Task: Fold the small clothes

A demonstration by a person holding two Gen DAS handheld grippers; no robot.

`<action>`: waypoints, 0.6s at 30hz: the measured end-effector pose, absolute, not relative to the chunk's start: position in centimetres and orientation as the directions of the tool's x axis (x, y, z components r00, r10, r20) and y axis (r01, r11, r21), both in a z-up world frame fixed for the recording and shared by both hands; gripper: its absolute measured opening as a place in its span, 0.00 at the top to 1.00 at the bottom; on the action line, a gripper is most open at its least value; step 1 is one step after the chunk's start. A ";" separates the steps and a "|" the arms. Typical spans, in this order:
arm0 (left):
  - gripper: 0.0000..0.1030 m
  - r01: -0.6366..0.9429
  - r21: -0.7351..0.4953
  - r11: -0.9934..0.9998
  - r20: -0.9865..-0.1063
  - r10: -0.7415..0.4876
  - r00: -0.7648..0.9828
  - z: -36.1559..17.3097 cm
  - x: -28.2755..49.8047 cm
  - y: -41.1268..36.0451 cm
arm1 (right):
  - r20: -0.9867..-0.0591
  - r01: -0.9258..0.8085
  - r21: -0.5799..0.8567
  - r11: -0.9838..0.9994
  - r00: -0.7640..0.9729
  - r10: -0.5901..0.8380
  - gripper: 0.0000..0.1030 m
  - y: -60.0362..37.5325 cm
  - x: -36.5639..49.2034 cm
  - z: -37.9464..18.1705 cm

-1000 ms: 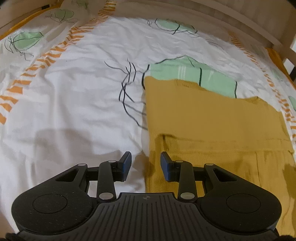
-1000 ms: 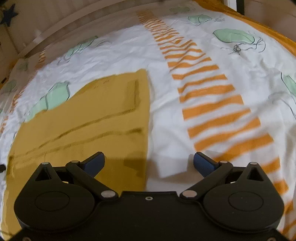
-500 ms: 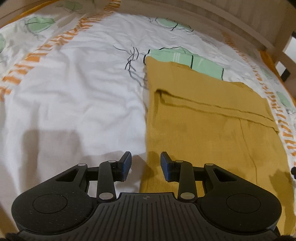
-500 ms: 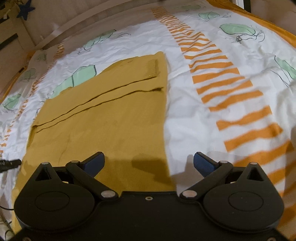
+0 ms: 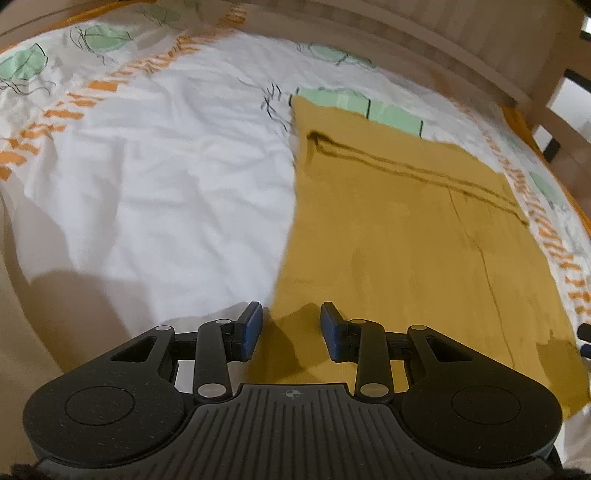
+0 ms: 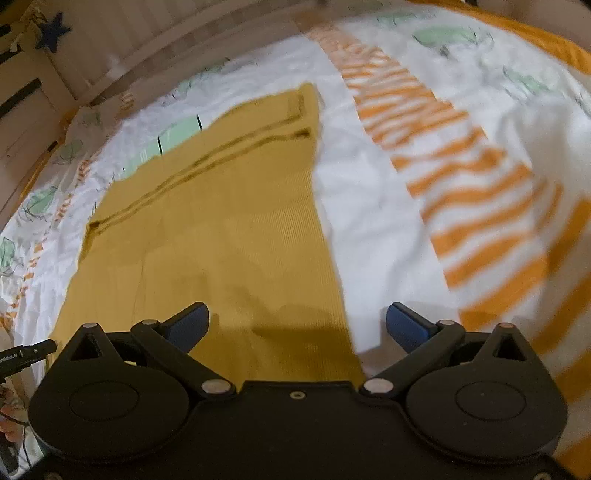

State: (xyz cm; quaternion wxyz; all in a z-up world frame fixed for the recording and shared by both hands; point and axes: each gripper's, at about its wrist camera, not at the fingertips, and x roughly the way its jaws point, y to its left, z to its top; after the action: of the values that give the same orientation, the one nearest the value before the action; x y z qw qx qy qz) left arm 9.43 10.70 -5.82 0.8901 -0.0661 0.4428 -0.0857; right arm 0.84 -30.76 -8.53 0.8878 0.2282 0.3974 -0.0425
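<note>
A mustard-yellow knit garment [image 5: 406,236] lies flat on a patterned bedspread [image 5: 166,177], its far part folded over with dark fold lines across it. My left gripper [image 5: 290,328] hovers open over the garment's near left edge, nothing between its blue pads. In the right wrist view the same garment [image 6: 221,229] fills the left half. There my right gripper [image 6: 297,325] stands wide open above the garment's near right edge, empty. The other gripper's tip [image 6: 29,350] shows at the left border.
The white bedspread [image 6: 369,229] carries orange stripes [image 6: 480,206] and green leaf prints [image 5: 369,107]. A wooden bed frame [image 5: 443,48] runs along the far side. A blue star [image 6: 53,31] hangs on the wall at upper left.
Both grippers have drawn back toward the garment's near end, so much more of its length shows. The jaws kept the same spacing and nothing was taken hold of.
</note>
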 end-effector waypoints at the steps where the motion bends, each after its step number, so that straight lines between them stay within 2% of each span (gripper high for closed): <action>1: 0.67 0.094 -0.189 0.977 -0.778 -0.208 0.592 -5.9 9.2 10.6 | -0.728 0.261 0.378 0.888 0.676 0.112 0.00 -30.7 0.5 -8.8; 8: 0.59 0.095 -0.145 0.985 -0.790 -0.173 0.588 -6.6 7.6 10.1 | -0.735 0.237 0.359 0.903 0.668 0.117 0.00 -29.6 -0.4 -9.3; 18: 0.38 0.141 -0.043 0.989 -0.773 -0.123 0.622 -7.4 5.9 8.1 | -0.774 0.190 0.209 0.959 0.632 0.043 0.00 -27.4 0.0 -10.2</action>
State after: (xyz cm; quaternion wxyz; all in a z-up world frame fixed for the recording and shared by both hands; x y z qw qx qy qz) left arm 5.92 8.08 -7.41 0.9006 0.0108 0.4283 -0.0732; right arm 0.02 -27.44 -10.24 0.8929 0.1364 0.4271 -0.0409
